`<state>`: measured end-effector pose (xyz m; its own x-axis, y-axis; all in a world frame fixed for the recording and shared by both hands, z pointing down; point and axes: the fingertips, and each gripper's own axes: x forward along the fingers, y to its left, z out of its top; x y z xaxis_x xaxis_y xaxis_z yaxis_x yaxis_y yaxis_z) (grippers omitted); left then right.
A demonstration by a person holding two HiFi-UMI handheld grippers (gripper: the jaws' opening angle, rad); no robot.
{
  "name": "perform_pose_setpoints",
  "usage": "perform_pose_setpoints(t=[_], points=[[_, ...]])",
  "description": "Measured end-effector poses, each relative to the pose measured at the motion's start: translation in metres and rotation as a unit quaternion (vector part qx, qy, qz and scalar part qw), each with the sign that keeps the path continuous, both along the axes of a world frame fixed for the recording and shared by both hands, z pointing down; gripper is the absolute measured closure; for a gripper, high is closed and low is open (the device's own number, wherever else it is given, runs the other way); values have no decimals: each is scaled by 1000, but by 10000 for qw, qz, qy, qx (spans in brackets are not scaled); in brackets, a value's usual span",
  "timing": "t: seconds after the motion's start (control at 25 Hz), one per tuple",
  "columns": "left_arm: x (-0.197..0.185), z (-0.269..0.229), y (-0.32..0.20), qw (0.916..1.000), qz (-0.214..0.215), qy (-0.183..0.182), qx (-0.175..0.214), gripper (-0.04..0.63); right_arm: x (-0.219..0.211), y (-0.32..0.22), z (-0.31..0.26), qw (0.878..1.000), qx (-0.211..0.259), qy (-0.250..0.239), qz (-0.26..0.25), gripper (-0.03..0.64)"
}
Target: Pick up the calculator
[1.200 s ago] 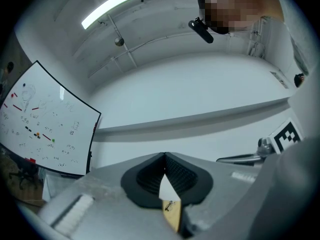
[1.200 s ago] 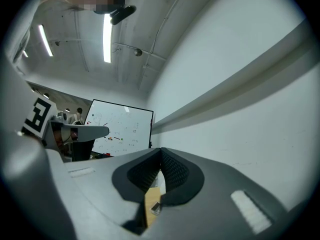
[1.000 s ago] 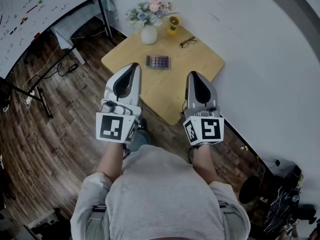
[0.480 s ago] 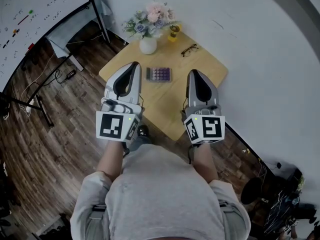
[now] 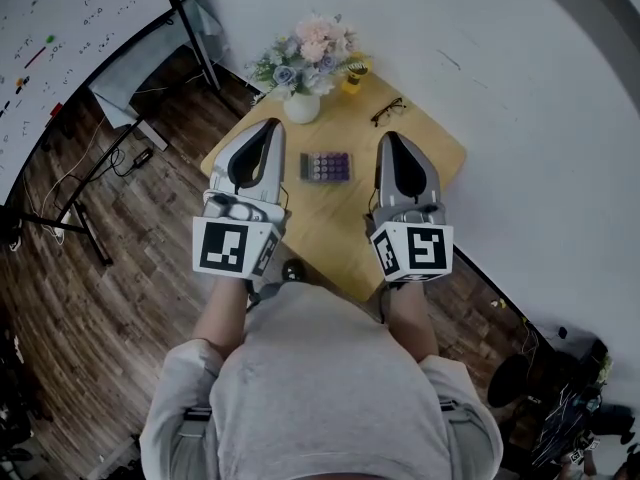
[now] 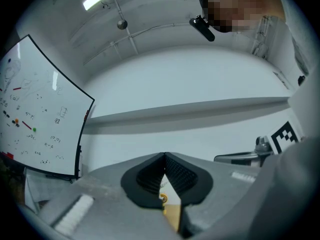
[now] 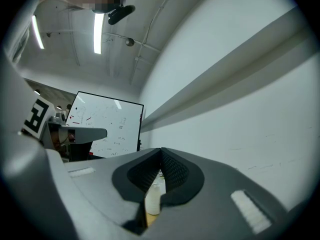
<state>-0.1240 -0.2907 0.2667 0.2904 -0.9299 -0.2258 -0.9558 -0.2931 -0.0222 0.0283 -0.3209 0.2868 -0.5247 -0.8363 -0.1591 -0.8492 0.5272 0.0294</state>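
Observation:
A small calculator with purple keys lies flat on the square wooden table, seen in the head view between my two grippers. My left gripper is held above the table's left part, jaws shut with nothing in them. My right gripper hangs over the table to the calculator's right, also shut and empty. Both point slightly upward toward the wall. In the left gripper view the shut jaw tips meet against the white wall; the right gripper view shows its shut tips the same way.
At the table's far edge stand a white vase of flowers and a small yellow object. A pair of glasses lies at the far right. A whiteboard on a stand is at the left, cables on the wooden floor.
Both grippers have advanced over the table toward the wall, staying shut. The calculator now sits level with the jaws instead of ahead of them.

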Motion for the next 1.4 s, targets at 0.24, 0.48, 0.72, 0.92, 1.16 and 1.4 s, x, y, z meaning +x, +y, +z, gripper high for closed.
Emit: perform_pose_setpoints(t=[0.24,0.48,0.72,0.92,1.16,1.4], points=[[-14,10,-34,9998,77,49,-148,591,-13,-32,9,9999,-121,68,90,615],[-20,35,-61,9983,203,141,-520,591,-22,-60,35,9980,-546,249,179,615],[-23,81,-82,9921,333,270,-1179,591,-32,-80,87,9882,-1478,384,101,615],[-34,136,-95,9795,229,455,-1951,591,-36,-88,134,9745,-2204,428,51,615],[-36,214,-98,9523,291,630,-2972,591,-33,-86,195,9511,-3030,579,126,615],[-25,280,-93,9183,453,779,-3854,591,-25,-81,254,9190,-3902,526,198,596]])
